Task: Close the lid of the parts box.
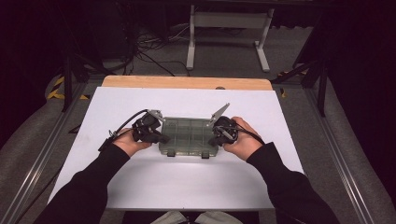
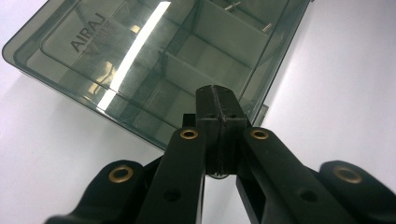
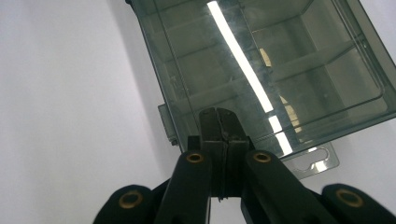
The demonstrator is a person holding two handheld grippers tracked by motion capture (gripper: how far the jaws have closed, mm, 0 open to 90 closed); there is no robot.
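A smoky clear compartment box (image 1: 188, 136) lies lid-shut near the middle of the white desk (image 1: 140, 182), its two latches on the near side. The left claw (image 1: 162, 138) meets its left end, the right claw (image 1: 214, 139) its right end. Both claws are pressed together and pinch nothing, their tips over the box's lid near the latch-side corners (image 2: 218, 100) (image 3: 218, 122)

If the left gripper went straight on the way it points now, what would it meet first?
Most likely the smoky clear compartment box: the left gripper, jaws shut, points at its lid near the latch edge. How close it already is, I cannot tell.
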